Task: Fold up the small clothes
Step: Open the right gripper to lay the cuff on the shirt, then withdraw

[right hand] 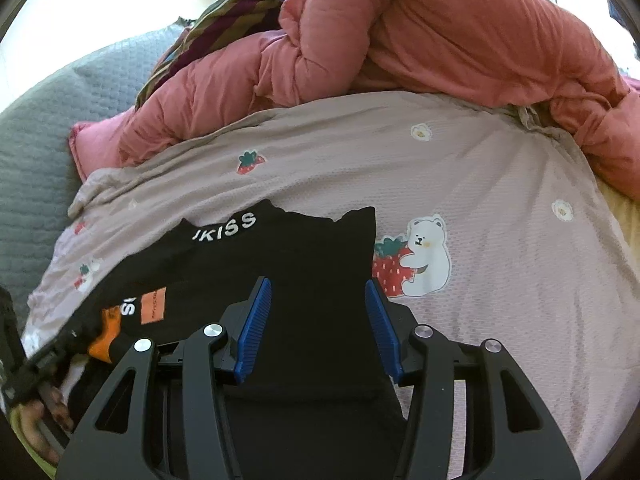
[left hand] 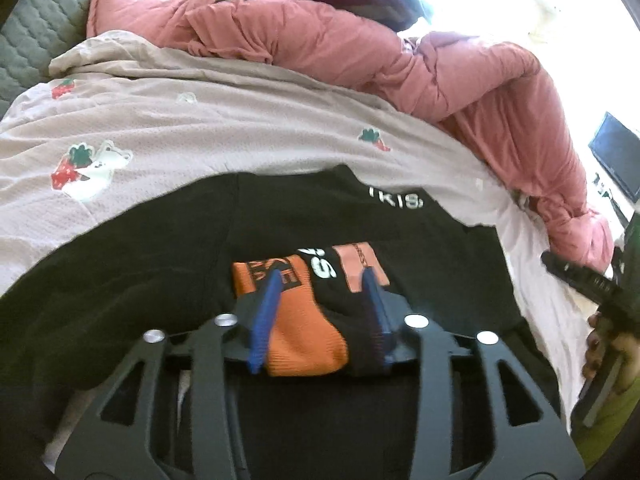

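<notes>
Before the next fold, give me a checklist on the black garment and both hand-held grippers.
1. Left hand-held gripper has fabric between its fingers: ok, an orange and black bunch of the black garment sits there.
2. Left pads pressing that bunch: cannot tell.
3. Right hand-held gripper over the garment: ok, its blue pads straddle black cloth near the right edge.
4. Right jaws clamped: not ok, the pads stand apart and nothing is pinched.
5. Garment lying flat: not ok, its lower left part is bunched at the left gripper.
6. Room on the strawberry-print sheet: ok, bare sheet lies beyond and right of the garment; the pink quilt is farther back.
</notes>
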Tool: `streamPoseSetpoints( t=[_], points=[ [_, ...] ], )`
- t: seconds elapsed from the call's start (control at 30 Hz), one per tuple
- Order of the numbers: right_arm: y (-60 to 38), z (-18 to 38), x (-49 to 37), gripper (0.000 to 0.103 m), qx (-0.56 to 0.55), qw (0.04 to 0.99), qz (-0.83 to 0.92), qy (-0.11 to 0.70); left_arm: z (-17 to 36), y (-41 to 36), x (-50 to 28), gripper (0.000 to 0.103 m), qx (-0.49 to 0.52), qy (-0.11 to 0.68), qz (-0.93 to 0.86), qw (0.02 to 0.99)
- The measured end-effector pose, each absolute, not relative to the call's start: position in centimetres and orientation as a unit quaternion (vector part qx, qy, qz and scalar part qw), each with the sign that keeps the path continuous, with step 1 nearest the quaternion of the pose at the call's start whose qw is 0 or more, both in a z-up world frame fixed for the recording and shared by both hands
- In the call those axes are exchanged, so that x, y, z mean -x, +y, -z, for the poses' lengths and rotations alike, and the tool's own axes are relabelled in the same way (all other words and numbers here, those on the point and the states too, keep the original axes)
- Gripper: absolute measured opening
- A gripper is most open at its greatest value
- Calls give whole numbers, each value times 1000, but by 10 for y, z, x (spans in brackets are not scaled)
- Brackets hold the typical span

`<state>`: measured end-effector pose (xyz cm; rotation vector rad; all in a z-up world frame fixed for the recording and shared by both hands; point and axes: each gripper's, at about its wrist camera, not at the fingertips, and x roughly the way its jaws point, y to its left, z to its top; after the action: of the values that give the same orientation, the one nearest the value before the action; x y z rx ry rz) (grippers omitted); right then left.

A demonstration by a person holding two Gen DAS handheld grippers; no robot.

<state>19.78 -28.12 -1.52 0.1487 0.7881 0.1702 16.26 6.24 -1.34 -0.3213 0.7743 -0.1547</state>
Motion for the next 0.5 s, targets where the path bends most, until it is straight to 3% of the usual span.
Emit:
streamPoseSetpoints(
  t=[0.23, 0.5],
  points=[
    [-246, 33, -195, 48, -20, 908, -118, 400, 9, 91, -159, 35, 165, 363, 34, 917],
    [-230, 66, -206, 48, 30, 880, -123, 458, 20, 42, -157, 36, 101, 395, 96, 908]
  ],
)
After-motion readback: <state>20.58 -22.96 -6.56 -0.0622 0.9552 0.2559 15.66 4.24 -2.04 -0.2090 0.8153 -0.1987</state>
